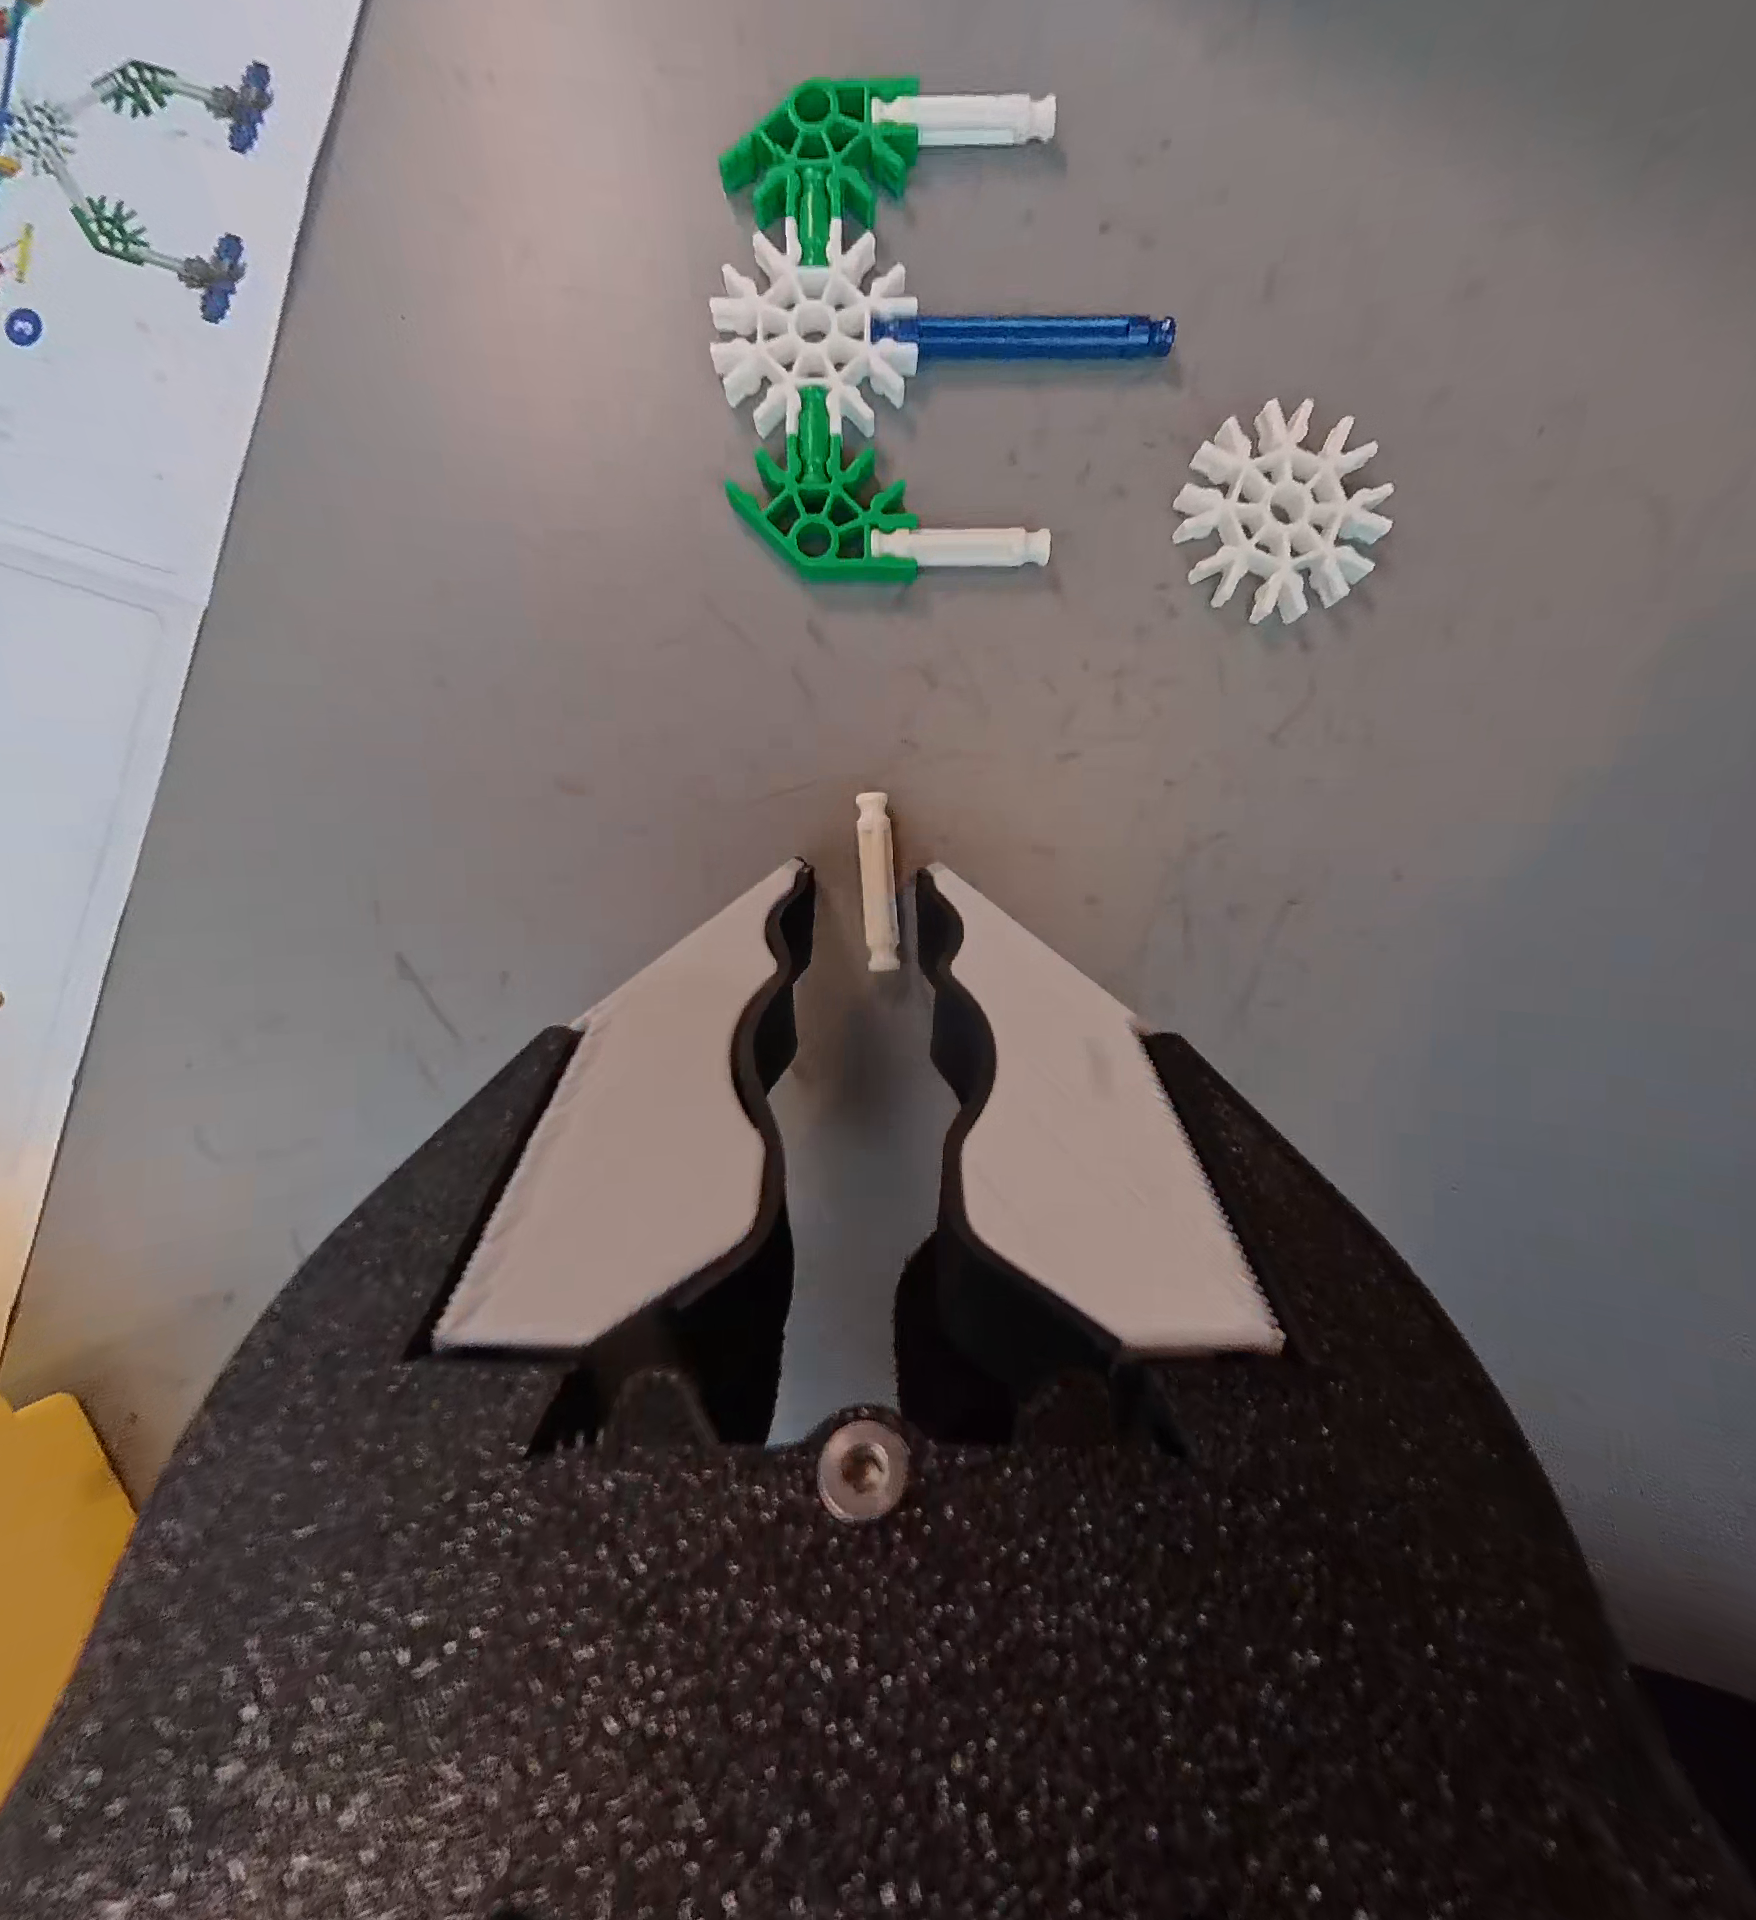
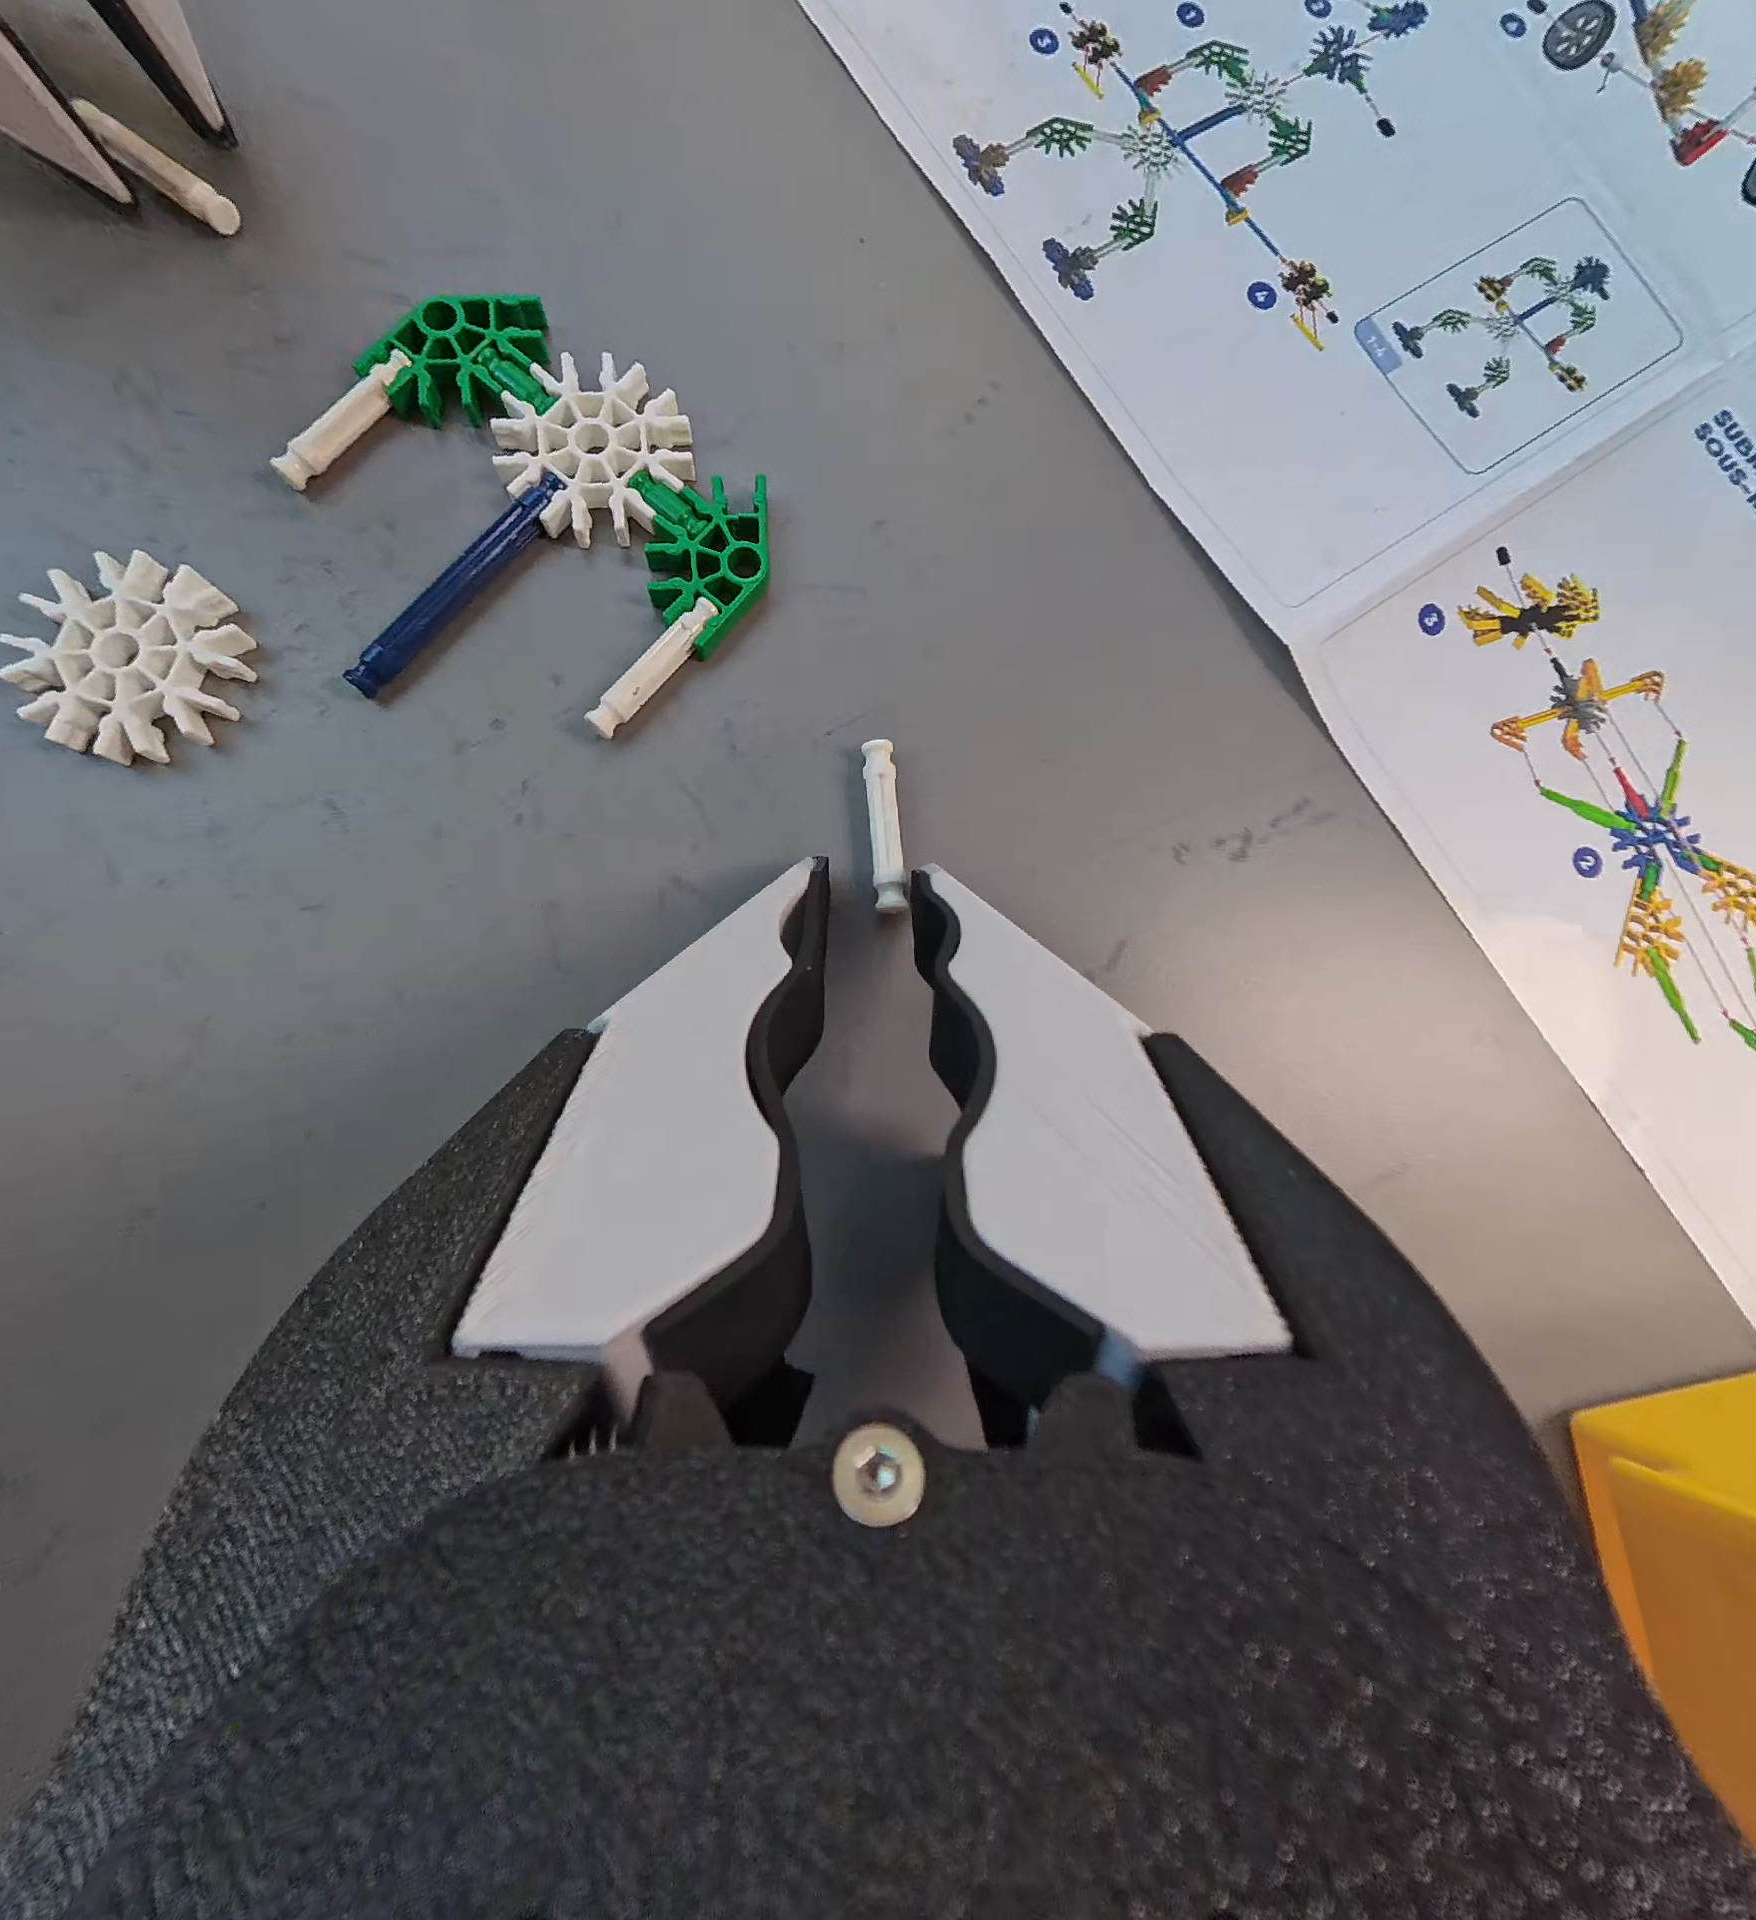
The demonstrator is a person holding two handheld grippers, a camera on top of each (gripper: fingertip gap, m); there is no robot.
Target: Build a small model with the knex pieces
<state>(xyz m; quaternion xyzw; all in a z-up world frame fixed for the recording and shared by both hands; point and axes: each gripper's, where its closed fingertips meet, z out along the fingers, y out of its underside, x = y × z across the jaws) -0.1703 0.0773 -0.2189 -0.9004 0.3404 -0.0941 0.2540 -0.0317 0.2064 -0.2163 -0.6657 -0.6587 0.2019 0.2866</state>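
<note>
With its jaws slightly parted, the left gripper [image 1: 861, 873] straddles a white rod [image 1: 875, 883] on the table [image 1: 541, 727], gripping nothing. Right gripper [image 2: 869, 868], equally ajar and empty, noses another rod [image 2: 883, 826]. The assembly [image 1: 832, 332] and a loose wheel [image 1: 1282, 511] lie beyond.

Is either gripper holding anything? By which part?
Unclear. Left gripper straddles the near half of one white rod, right gripper the near end of another white rod; gaps show.
</note>
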